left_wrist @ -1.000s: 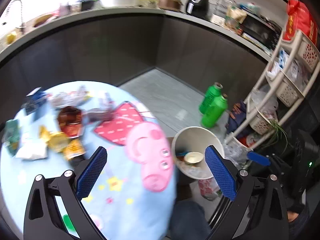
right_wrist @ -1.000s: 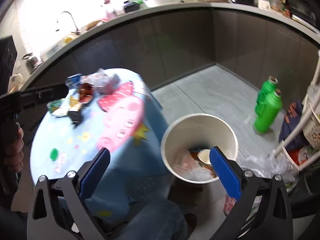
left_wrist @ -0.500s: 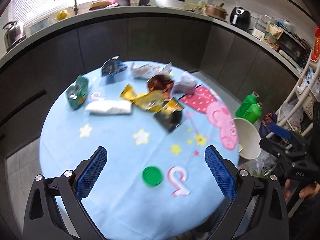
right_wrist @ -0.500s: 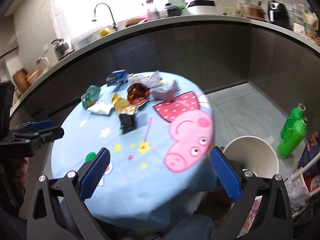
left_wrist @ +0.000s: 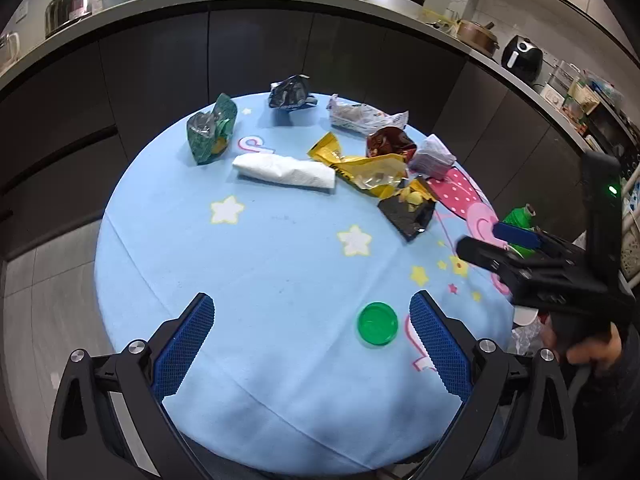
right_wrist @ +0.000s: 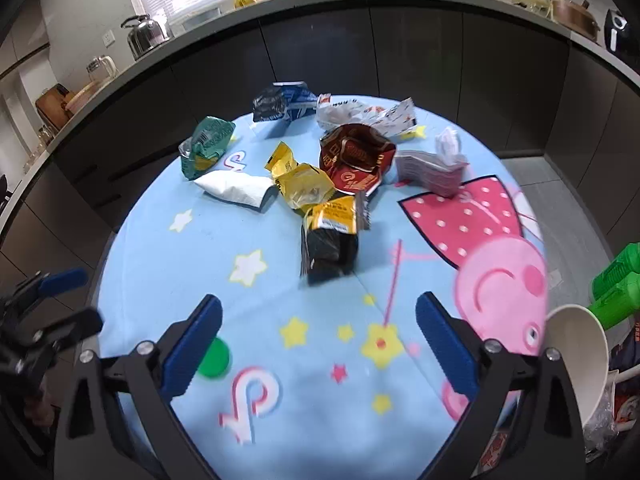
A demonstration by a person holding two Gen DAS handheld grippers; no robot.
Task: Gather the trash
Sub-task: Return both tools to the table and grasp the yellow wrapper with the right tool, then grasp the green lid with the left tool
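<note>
Trash lies on the far half of a round table with a blue cartoon cloth [left_wrist: 260, 264]: a green bag [left_wrist: 210, 130], a dark blue bag [left_wrist: 290, 92], a white wrapper [left_wrist: 362, 118], a red-brown bag [right_wrist: 354, 156], yellow wrappers [left_wrist: 368, 168], a black packet [right_wrist: 330, 240], a folded white tissue [left_wrist: 284, 170] and a green lid [left_wrist: 377, 323]. My left gripper [left_wrist: 312, 344] is open and empty above the near edge, beside the lid. My right gripper [right_wrist: 318, 344] is open and empty over the table's near part. A cream trash bin [right_wrist: 580, 356] stands at the table's right.
Green bottles [right_wrist: 618, 292] stand on the floor beyond the bin. A dark curved kitchen counter [left_wrist: 280, 32] with a kettle [left_wrist: 66, 6], pots and appliances runs behind the table. A tissue pack [right_wrist: 434, 168] lies on the pink print.
Both grippers swung from the bin on the floor back left over the table and came closer to it. Both stayed open and empty.
</note>
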